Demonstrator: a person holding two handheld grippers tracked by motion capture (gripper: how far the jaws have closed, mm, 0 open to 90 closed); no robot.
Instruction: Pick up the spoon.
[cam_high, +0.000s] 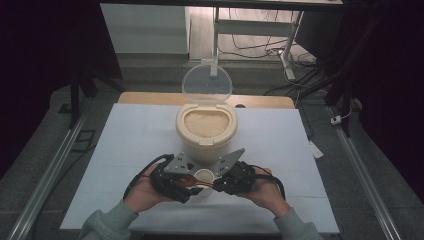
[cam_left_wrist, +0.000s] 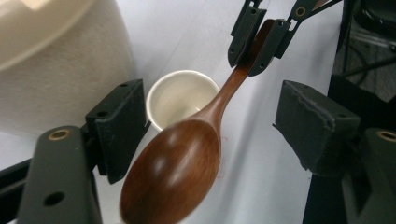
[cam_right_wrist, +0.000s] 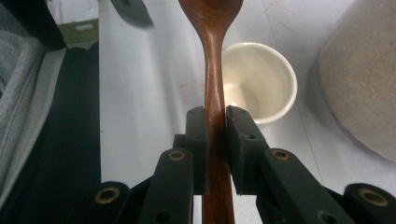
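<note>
A brown wooden spoon (cam_left_wrist: 177, 172) hangs level just above the white table (cam_high: 135, 145), in front of a small white cup (cam_high: 204, 176) that looks empty (cam_right_wrist: 261, 79). My right gripper (cam_right_wrist: 215, 116) is shut on the spoon's handle (cam_right_wrist: 212, 56), pads pressed on both sides. My left gripper (cam_left_wrist: 215, 112) stands open around the spoon's bowl; its right pad (cam_left_wrist: 317, 126) is well clear of the wood. In the high view the left gripper (cam_high: 182, 186) and the right gripper (cam_high: 220, 184) face each other near the front edge. Behind the cup stands a cream rice container (cam_high: 206, 127), full of rice, its clear lid (cam_high: 206, 82) raised.
The rice container's wall (cam_left_wrist: 60, 70) rises close beside my left gripper and the cup (cam_left_wrist: 180, 95). White table surface lies open to the left and right of the hands. Dark floor, metal rails and cables surround the table.
</note>
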